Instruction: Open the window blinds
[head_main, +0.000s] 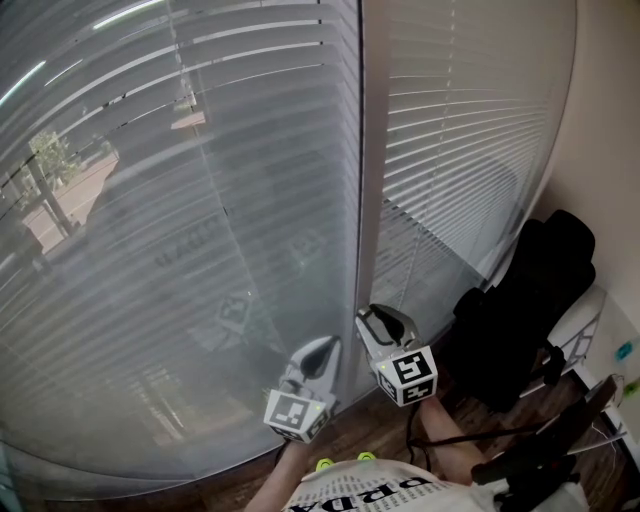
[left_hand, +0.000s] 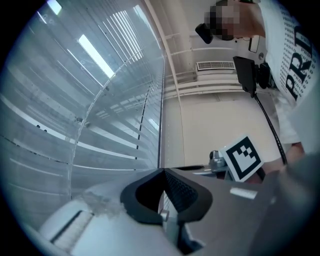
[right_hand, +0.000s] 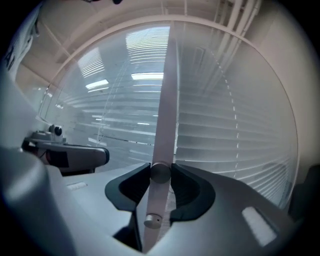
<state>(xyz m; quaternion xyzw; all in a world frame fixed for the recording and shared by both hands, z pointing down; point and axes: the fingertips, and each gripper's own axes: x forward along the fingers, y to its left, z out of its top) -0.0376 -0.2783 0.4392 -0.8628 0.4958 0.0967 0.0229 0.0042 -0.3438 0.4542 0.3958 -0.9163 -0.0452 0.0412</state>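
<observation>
So, the blinds (head_main: 200, 200) are hung across the whole window, in two panels split by a grey window post (head_main: 362, 150). A bit of outdoors can be glimpsed through the left panel, while the right panel's slats look pretty much flat shut.

Both tools are held low, right by the foot of that post. The right hand-held gripper (right_hand: 160, 175) is clamped on the round bottom end of the tilt wand (right_hand: 160, 172), with a pad pressed against each side of it. The wand hangs just in front of the blinds.

The left hand-held gripper (left_hand: 163, 172) is parked just beside the right one, its jaws brought together with nothing caught between them. A black chair (head_main: 530, 300) is tucked into the corner on the right.
</observation>
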